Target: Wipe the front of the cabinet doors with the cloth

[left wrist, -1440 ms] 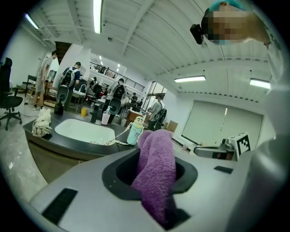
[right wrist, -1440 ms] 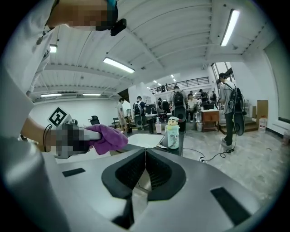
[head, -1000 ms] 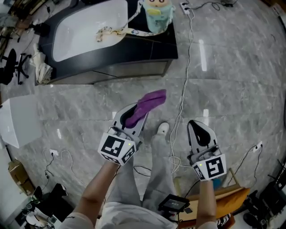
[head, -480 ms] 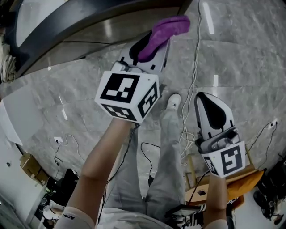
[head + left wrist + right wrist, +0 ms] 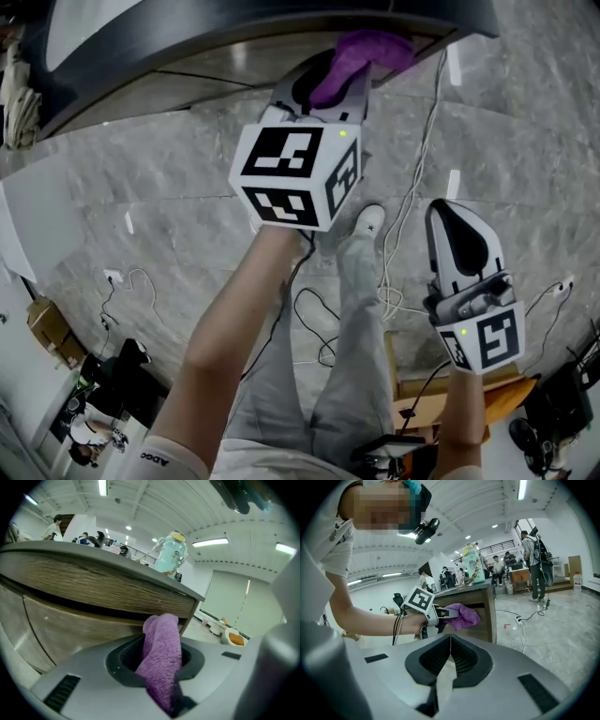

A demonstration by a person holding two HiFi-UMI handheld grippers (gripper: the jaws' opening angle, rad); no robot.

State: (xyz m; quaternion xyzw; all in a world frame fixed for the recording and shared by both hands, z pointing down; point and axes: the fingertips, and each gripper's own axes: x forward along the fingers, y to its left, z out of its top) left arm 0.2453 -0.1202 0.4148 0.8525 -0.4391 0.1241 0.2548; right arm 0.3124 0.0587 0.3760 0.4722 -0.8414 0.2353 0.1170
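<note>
Cloth (image 5: pixel 370 49) clamped in left hand-held gripper (image 5: pixel 333 80), held near cabinet door (image 5: pixel 70 623); right hand-held gripper (image 5: pixel 452 225) closed, empty. Wiping judged barely begun.

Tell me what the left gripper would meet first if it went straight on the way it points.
The cabinet front, near its right edge below the countertop. The purple cloth clamped in the left gripper would touch first; the gap is hard to judge.

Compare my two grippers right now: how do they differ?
The left gripper is shut on the purple cloth; the right gripper is shut on nothing. The left gripper is up by the cabinet; the right gripper hangs back over the floor. Both carry marker cubes.
</note>
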